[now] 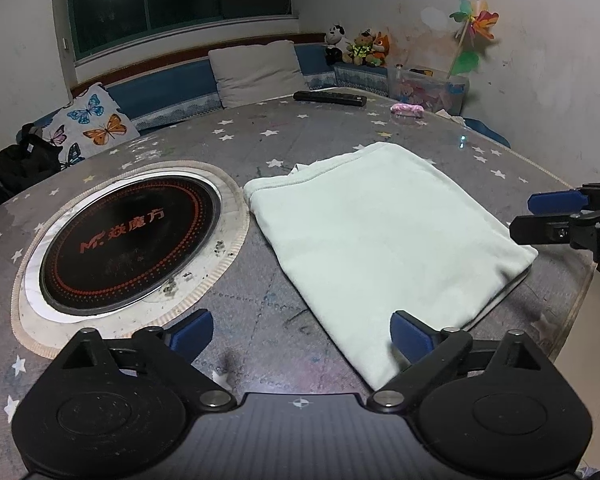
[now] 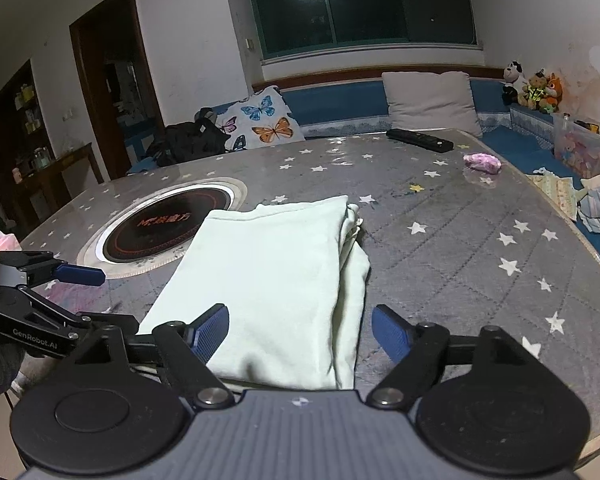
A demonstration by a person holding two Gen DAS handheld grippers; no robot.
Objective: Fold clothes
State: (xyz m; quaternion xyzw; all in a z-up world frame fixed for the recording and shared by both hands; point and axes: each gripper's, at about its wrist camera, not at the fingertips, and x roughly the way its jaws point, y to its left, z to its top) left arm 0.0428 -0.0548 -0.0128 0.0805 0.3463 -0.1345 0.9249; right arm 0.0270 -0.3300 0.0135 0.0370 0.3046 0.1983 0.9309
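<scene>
A pale green garment (image 1: 380, 232) lies folded into a flat rectangle on the grey star-patterned table (image 1: 300, 136); it also shows in the right wrist view (image 2: 276, 284). My left gripper (image 1: 300, 334) is open and empty, just above the table at the garment's near left corner. My right gripper (image 2: 300, 334) is open and empty, hovering over the garment's near edge. The right gripper also shows at the right edge of the left wrist view (image 1: 540, 216), beside the garment's right corner. The left gripper shows at the left of the right wrist view (image 2: 80, 276).
A round black induction cooktop (image 1: 128, 244) is set into the table left of the garment. A black remote (image 1: 330, 98) and a pink item (image 1: 407, 110) lie at the far side. Cushions, plush toys and a toy bin line the bench behind. The table's edge (image 1: 580, 296) is close on the right.
</scene>
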